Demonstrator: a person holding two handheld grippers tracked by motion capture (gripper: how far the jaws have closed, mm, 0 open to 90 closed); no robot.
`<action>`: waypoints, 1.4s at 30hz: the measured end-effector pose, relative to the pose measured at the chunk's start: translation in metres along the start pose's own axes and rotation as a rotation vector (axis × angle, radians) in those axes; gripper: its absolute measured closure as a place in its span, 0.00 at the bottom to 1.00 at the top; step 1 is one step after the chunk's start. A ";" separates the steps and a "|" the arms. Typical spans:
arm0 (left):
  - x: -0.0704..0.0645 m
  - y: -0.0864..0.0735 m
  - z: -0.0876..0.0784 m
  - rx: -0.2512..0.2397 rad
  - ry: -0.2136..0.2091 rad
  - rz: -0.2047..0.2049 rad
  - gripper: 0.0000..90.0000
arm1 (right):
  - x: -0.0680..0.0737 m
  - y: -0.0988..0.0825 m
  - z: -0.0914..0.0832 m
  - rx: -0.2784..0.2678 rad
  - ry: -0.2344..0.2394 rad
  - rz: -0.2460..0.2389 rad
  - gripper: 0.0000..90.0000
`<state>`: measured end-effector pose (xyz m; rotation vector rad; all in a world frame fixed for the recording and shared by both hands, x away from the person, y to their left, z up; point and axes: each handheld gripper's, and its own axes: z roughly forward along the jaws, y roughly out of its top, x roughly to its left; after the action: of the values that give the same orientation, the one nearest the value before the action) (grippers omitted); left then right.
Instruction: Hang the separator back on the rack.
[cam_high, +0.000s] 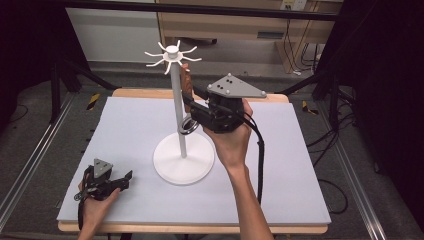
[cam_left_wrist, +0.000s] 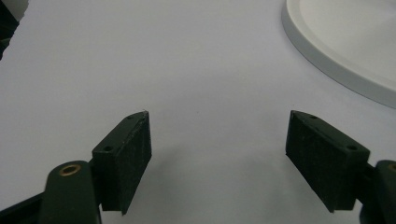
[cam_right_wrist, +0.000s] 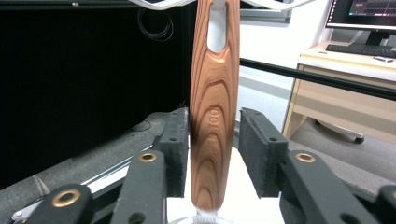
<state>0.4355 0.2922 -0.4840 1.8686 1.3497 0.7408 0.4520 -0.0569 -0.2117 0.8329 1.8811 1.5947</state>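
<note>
Resting at the lower left of the high view, your left gripper sits with jaws wide on the white mat, empty. At centre, your right gripper brackets the wooden handle hanging from the white stand, one pad touching, not clamped. Judging by this, you're hanging or fetching it; settle the grip next.
</note>
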 end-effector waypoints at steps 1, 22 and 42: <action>0.000 0.000 0.000 0.000 0.000 0.000 0.24 | 0.000 0.000 -0.002 -0.004 -0.002 -0.003 0.67; 0.000 0.000 0.000 0.003 0.003 -0.002 0.24 | -0.044 -0.094 -0.030 0.085 -0.107 0.066 0.29; -0.001 0.000 0.000 0.002 0.007 -0.003 0.24 | -0.113 -0.226 -0.054 0.342 -0.254 0.192 0.21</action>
<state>0.4357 0.2916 -0.4842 1.8674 1.3577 0.7450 0.4621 -0.2021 -0.4253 1.3313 1.9580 1.2137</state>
